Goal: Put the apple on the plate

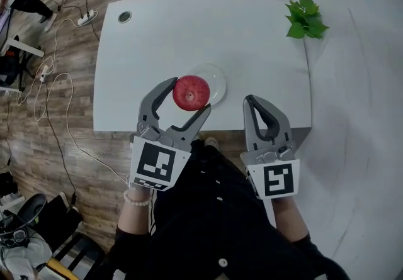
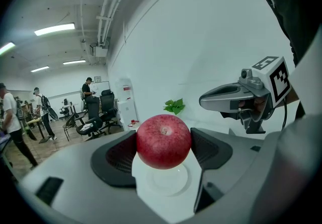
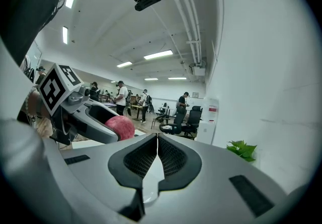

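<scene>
Apple is clamped in my left gripper, held over the plate. I judge only lowering and release remain. My right gripper is closed and empty.

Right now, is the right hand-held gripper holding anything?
No, the right hand-held gripper has its jaws shut together with nothing between them; the apple sits in the left hand-held gripper.

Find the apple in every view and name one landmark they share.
Head view: apple at centre, in the left hand-held gripper, above the plate.
Left gripper view: apple at centre, clamped between the jaws.
Right gripper view: apple left of centre, partly hidden.
Shared landmark: the green plant.
</scene>
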Demonstrator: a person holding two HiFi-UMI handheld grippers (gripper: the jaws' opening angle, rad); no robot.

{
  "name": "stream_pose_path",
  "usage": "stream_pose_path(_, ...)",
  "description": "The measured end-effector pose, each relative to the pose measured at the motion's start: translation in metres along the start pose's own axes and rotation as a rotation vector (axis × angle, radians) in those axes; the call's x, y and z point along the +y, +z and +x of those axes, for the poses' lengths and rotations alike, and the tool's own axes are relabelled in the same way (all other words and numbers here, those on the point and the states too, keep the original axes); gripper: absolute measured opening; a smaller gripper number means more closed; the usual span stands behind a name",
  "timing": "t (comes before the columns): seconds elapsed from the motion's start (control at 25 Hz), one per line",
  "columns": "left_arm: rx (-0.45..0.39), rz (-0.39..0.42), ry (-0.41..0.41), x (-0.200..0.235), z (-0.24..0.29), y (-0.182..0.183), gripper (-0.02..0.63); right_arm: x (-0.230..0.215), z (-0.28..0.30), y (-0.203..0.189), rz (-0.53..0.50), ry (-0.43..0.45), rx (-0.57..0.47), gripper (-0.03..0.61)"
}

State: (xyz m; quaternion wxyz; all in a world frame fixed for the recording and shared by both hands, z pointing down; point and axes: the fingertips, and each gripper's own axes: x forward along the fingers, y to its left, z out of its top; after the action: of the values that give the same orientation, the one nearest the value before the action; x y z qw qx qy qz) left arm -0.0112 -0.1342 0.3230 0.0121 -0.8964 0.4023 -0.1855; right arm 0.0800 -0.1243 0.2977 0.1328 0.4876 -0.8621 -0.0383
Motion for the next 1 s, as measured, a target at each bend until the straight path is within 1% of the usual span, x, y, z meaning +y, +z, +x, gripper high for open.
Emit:
stream_pose_path(0.28, 0.004, 0.021, -0.022, 0.003, 0.018, -0.007, 0.351, -0.005, 0.001, -0.008, 0.007, -0.026, 0.023, 0.043)
stream_pose_path(1.0, 0.054, 0.016, -0.085, -0.002, 0.066, -0.042, 0.351, -0.019, -0.007, -0.028, 0.027, -0.099, 0.097, 0.043)
